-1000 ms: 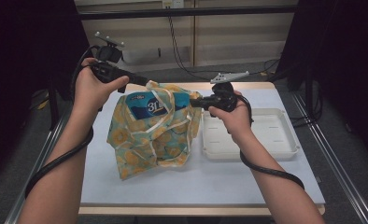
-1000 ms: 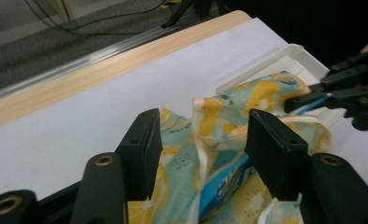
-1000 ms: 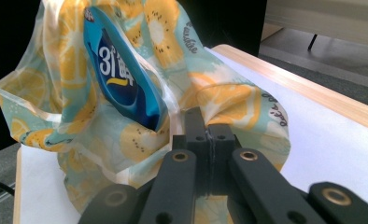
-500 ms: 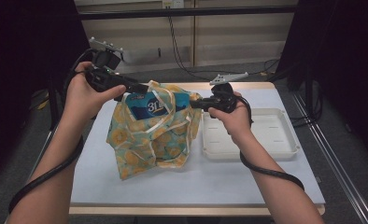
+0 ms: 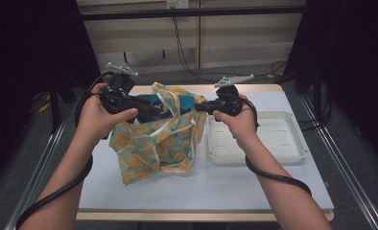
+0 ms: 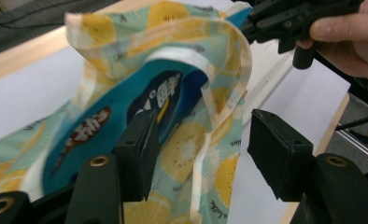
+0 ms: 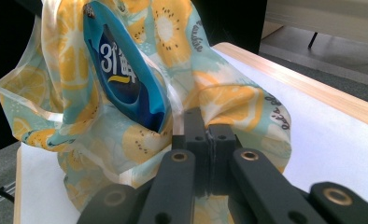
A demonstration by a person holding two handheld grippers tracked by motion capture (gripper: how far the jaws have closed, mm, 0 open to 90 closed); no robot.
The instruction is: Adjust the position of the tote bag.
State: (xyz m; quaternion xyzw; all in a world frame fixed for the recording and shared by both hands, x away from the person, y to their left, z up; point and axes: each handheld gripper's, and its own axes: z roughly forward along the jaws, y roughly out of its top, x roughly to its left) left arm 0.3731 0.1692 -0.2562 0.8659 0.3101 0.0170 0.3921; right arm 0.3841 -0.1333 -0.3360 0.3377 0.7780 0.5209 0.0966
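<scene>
On the white desk (image 5: 254, 184) lies a lemon-print bag (image 5: 153, 143) with a blue packet (image 6: 121, 116) inside its open mouth. The right claw (image 5: 200, 106) is closed on the bag's right edge and holds it up. The left claw (image 5: 153, 111) is half open at the mouth; its jaws have just been opening, with fabric between them but not pressed. Beside the bag rests a white tray (image 5: 292, 139).

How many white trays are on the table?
1. The white tray lies on the table, to the right of the lemon-print bag, under the right hand. The bag may hide something behind it.
</scene>
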